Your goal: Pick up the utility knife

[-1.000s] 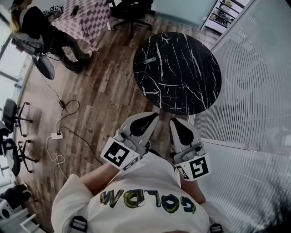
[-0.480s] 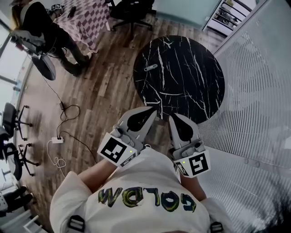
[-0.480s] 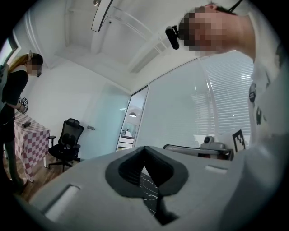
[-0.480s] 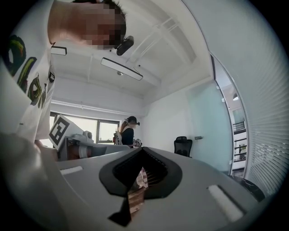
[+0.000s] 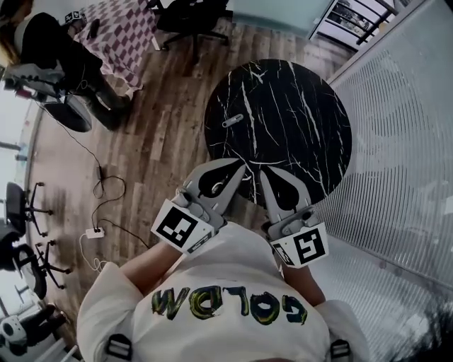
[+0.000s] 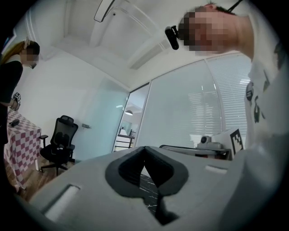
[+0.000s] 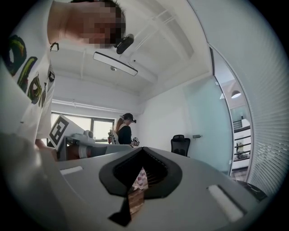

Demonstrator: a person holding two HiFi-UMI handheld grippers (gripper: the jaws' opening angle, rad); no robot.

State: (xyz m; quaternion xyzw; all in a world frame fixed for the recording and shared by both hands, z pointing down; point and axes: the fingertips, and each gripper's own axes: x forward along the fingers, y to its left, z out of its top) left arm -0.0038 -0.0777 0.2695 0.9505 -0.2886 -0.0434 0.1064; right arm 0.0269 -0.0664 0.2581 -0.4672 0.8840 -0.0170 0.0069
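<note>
The utility knife (image 5: pixel 232 120), small and grey, lies on the left part of the round black marble table (image 5: pixel 297 106). My left gripper (image 5: pixel 239 165) is held level with its tips over the table's near edge, shut and empty, a good way short of the knife. My right gripper (image 5: pixel 263 172) is beside it, also shut with nothing in it. In the left gripper view the shut left gripper (image 6: pixel 144 152) shows only a sliver of marble through its gap. Through the right gripper (image 7: pixel 142 152) I see wood floor and checkered cloth. The knife shows in neither gripper view.
A person (image 5: pixel 49 42) sits at a checkered table (image 5: pixel 117 28) at the upper left, with a black office chair (image 5: pixel 190 15) near it. Cables and a power strip (image 5: pixel 93 232) lie on the wood floor. A glass wall with blinds (image 5: pixel 403 155) runs along the right.
Both grippers have moved forward together towards the marble table, and their tips now reach its near edge. The knife is closer to them. The jaws stay shut.
</note>
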